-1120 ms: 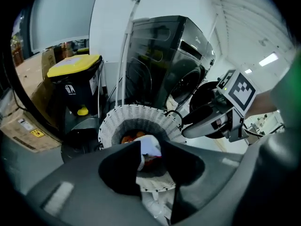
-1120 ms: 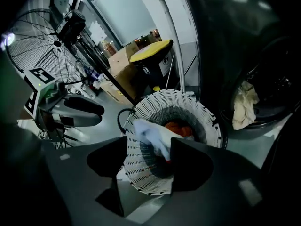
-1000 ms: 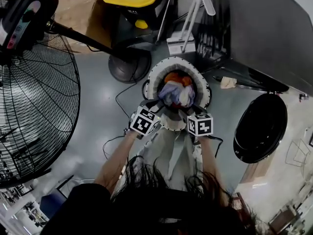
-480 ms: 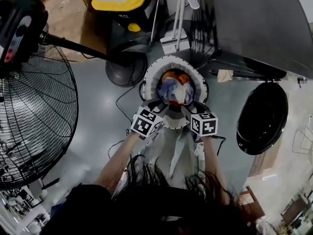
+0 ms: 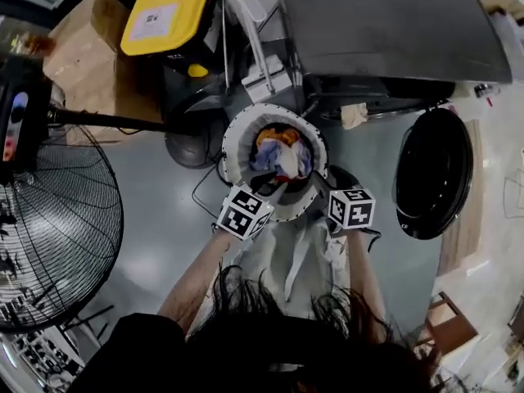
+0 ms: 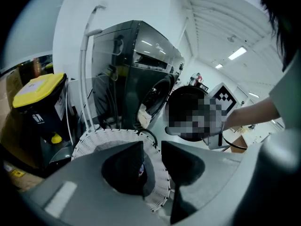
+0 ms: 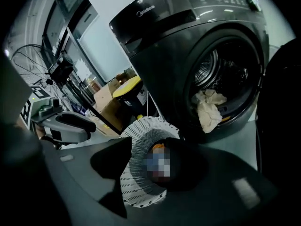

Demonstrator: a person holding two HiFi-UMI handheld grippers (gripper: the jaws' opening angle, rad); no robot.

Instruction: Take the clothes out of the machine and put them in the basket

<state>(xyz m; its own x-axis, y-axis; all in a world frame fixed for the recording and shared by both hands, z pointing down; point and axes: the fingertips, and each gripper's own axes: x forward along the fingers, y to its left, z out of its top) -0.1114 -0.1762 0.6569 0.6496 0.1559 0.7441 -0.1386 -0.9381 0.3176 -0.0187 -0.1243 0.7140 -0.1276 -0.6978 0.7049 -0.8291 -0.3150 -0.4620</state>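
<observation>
Holding left tool (image 6: 151, 147) and right tool (image 7: 148, 142) spread, empty, over the basket (image 5: 237, 133); my view has swung toward the washing machine (image 7: 188, 46), so I judge its cream cloth (image 7: 209, 109) comes next.

My right gripper (image 7: 150, 139) is covering the basket (image 7: 133, 180) on its three o'clock side; the fan (image 5: 57, 244) is running off the edge at nine o'clock.
</observation>
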